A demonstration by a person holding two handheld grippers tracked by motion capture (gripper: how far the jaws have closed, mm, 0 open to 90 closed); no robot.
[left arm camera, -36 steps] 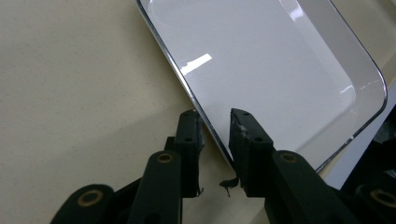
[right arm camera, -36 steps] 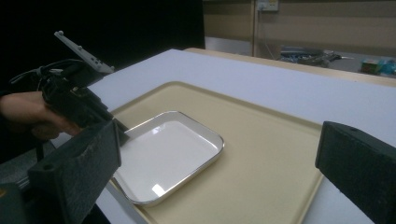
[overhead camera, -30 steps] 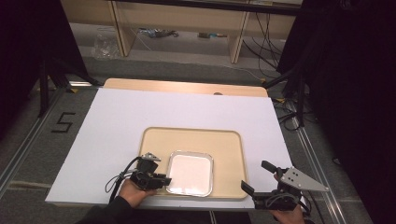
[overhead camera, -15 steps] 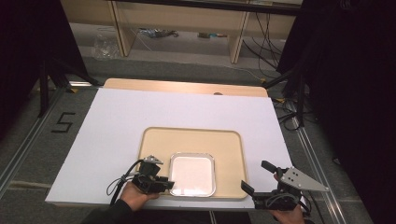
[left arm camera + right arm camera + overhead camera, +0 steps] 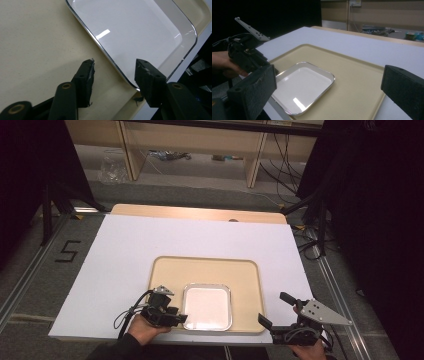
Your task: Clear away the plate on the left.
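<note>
A white shallow dish (image 5: 206,306) with a shiny metal rim lies in the near half of a beige tray (image 5: 200,270). My left gripper (image 5: 176,316) is at the dish's near left corner. In the left gripper view, the left gripper (image 5: 115,72) is open and the rim of the dish (image 5: 140,30) runs between its jaws, one finger (image 5: 86,80) over the tray (image 5: 37,50), the other over the dish. My right gripper (image 5: 274,307) hovers wide open off the tray's near right corner, with nothing between its fingers (image 5: 254,90).
The tray rests on a white board (image 5: 125,255) covering a wooden table. The table's near edge lies just behind both hands. Dark stands and cables flank the table, and shelving stands beyond the far edge.
The left gripper has edged slightly toward the dish's near left corner. The right gripper has stayed put.
</note>
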